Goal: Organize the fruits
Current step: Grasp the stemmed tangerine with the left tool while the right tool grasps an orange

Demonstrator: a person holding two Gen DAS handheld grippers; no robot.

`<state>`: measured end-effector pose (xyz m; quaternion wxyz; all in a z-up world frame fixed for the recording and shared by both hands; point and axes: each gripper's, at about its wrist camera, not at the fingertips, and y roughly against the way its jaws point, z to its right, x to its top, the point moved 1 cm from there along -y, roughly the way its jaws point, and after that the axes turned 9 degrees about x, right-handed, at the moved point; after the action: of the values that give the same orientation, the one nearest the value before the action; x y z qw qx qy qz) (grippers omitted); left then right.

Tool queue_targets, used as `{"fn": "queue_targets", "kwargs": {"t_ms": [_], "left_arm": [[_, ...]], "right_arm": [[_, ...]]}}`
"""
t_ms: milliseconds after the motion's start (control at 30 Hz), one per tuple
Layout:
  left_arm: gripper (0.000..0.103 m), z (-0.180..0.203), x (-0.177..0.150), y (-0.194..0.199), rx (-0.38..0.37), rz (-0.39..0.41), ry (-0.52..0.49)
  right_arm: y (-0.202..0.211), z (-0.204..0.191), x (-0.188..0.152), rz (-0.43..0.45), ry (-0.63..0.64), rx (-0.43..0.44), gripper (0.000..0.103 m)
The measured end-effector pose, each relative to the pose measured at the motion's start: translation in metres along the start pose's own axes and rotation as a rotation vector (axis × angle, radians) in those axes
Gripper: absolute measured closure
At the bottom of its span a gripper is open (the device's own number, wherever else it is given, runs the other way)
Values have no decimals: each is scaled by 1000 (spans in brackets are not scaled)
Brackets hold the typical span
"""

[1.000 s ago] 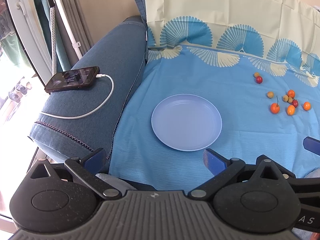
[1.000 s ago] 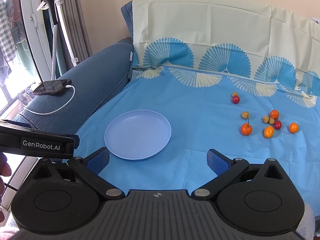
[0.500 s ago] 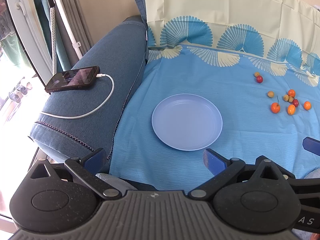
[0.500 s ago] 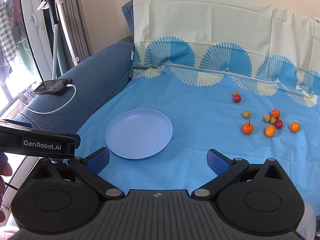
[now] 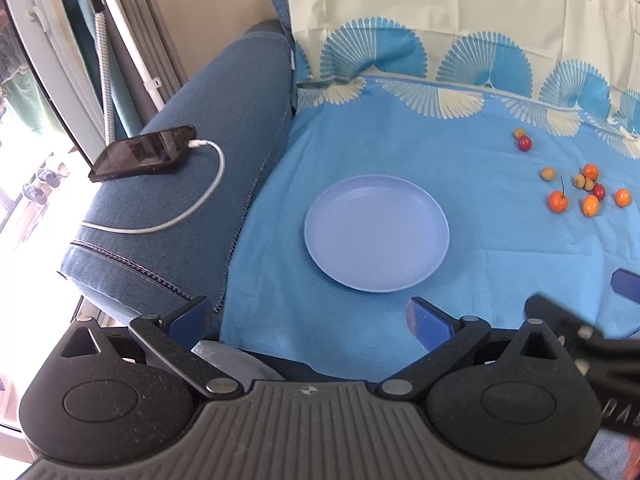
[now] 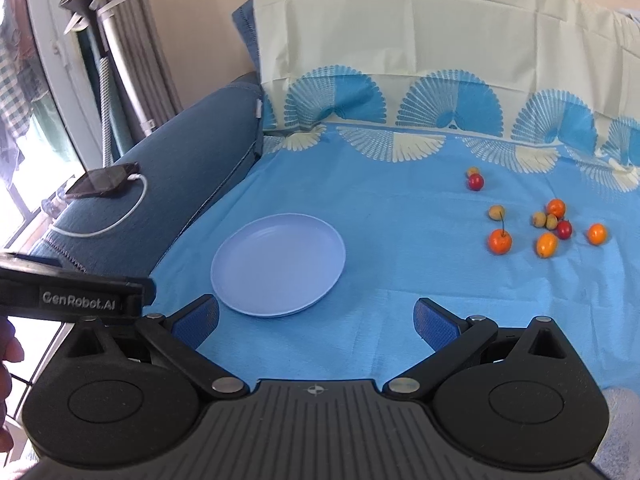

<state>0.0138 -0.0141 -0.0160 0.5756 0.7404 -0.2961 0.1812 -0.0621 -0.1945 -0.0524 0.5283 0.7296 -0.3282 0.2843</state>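
Observation:
An empty pale blue plate (image 5: 376, 232) (image 6: 278, 262) lies on the blue patterned sheet. Several small fruits are scattered to its right: an orange cherry with a stem (image 6: 499, 241) (image 5: 557, 201), a red one (image 6: 476, 181) (image 5: 525, 143) farther back, and a cluster of orange, yellow and red ones (image 6: 554, 224) (image 5: 590, 188). My left gripper (image 5: 308, 316) is open and holds nothing, in front of the plate's near edge. My right gripper (image 6: 316, 318) is open too, near the plate's near right edge. The fruits lie well ahead and to the right of both.
A black phone (image 5: 142, 153) (image 6: 102, 180) with a white charging cable (image 5: 176, 220) rests on the blue sofa arm at left. A window and a white stand (image 6: 106, 40) are beyond. The sofa's front edge is close below the grippers. A cream sheet covers the backrest.
The right gripper has moved forward a little, so the plate and fruits look slightly nearer. In the left view its body has come in at the right.

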Motion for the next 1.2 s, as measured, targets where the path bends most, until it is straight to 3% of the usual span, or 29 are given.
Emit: {"fn": "queue_targets", "kwargs": {"t_ms": [167, 333, 400, 433, 600, 800, 1000, 1200], "left_arm": [[0, 27, 5, -6, -41, -24, -38], [0, 82, 21, -12, -101, -19, -110], [0, 111, 28, -22, -118, -24, -151], [0, 126, 34, -21, -161, -23, -144], [0, 217, 57, -53, -192, -38, -233], [0, 325, 83, -124, -258, -114, -317], [0, 398, 105, -192, -247, -197, -309], [0, 434, 116, -241, -243, -254, -304]], "right_arm": [[8, 36, 5, 92, -73, -63, 0], [23, 99, 5, 187, -167, -209, 0], [31, 129, 2, 209, -202, -287, 0], [35, 145, 0, 221, -226, -321, 0], [37, 227, -4, 240, -339, -465, 0], [-4, 320, 11, 217, -342, -603, 1], [-81, 406, 27, 145, -339, -513, 1], [-149, 453, 34, 97, -288, -437, 1]]}}
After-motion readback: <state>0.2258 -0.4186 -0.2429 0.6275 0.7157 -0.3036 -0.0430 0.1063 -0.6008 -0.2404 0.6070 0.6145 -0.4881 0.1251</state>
